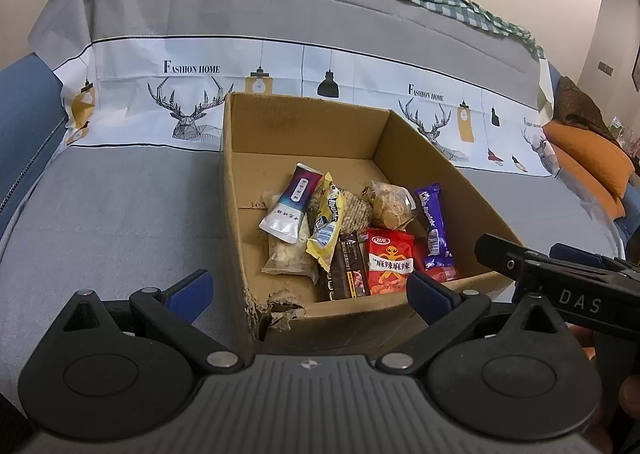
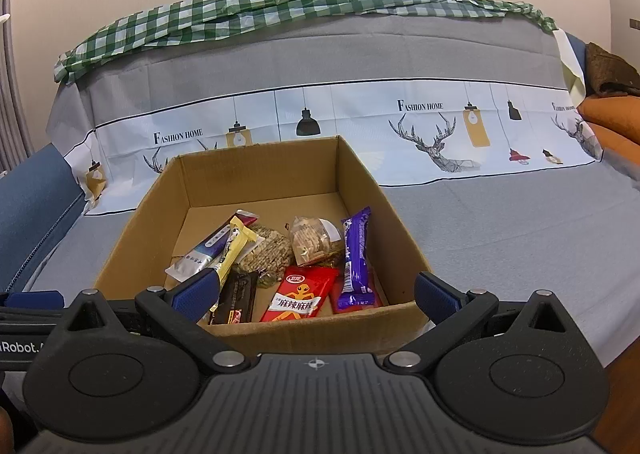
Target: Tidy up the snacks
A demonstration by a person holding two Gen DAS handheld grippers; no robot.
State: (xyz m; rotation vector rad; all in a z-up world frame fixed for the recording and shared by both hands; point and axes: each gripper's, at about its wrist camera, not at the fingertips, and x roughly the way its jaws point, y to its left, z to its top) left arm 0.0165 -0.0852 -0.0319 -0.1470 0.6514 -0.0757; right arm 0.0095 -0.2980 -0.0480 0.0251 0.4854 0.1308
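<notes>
**Snacks all in box, both claws empty**

Sofa w/ a grey printed cover fills the bkgd, green check cloth along its top, orange cushion off to the far right of the box. Cardboard box sits open on the seat, near-left corner torn.

Inside the box, all bunched toward its near wall; far half is bare. Red spicy-snack pack is at the middle of the near wall, purple bar along the right wall, clear biscuit bag behind the red pack, round cracker pack left of that. Yellow wrapper lies over a silver-purple sachet on the left, dark brown bar at the near wall below them.

Left gripper hovers just short of the box's near-left corner, jaws spread wide, nothing in them. Right gripper hangs over the near wall, likewise wide and empty.

Judgement: nothing visible outside the box, so the task looks near done, or sorting inside is what's left. If picking, go for top-lying items first (yellow wrapper, purple bar), come straight down, pinch across the short width, keep clear of the walls; the foil may slip, so close firmly.
</notes>
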